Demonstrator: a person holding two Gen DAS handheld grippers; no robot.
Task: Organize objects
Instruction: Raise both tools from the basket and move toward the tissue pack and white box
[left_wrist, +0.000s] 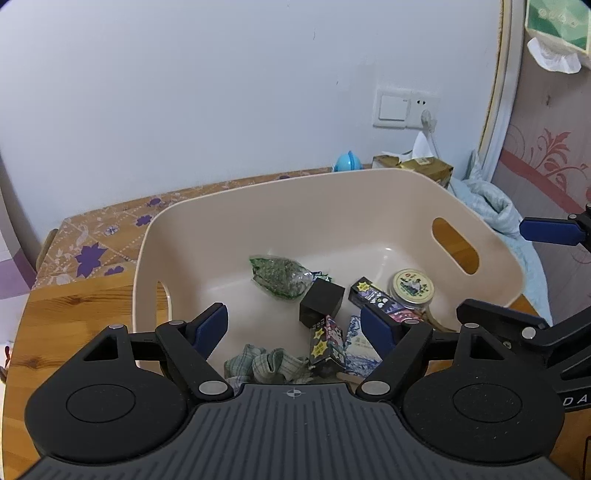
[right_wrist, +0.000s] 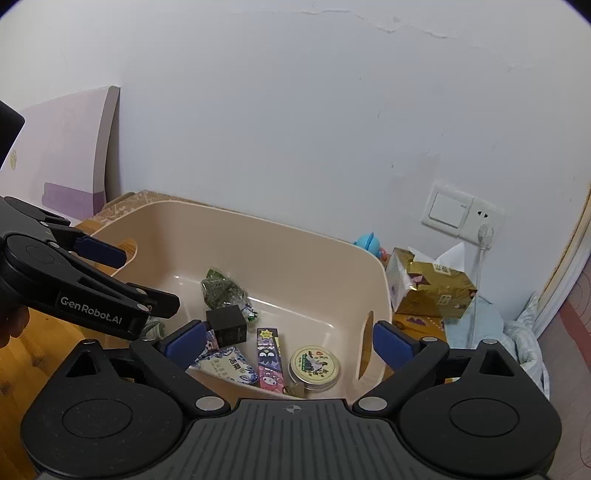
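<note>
A beige plastic basket (left_wrist: 332, 192) with handle slots stands on the wooden table (left_wrist: 74, 325). Inside lie a green foil packet (left_wrist: 280, 275), a black cube (left_wrist: 320, 302), a round tin with a yellow lid (left_wrist: 412, 286), a purple patterned box (left_wrist: 373, 297), a second patterned box (left_wrist: 327, 341), a blue-white packet (left_wrist: 356, 343) and a checked cloth (left_wrist: 266, 363). My left gripper (left_wrist: 295, 328) is open and empty above the basket's near side. My right gripper (right_wrist: 290, 345) is open and empty above the basket's right end, over the tin (right_wrist: 314, 365).
A gold tissue box (right_wrist: 432, 291) and a blue toy (right_wrist: 367, 242) sit behind the basket near the wall. A wall switch and socket (right_wrist: 461, 212) has a cable plugged in. Blue bedding (left_wrist: 491, 199) lies to the right. A patterned cloth (left_wrist: 99, 236) covers the table's far left.
</note>
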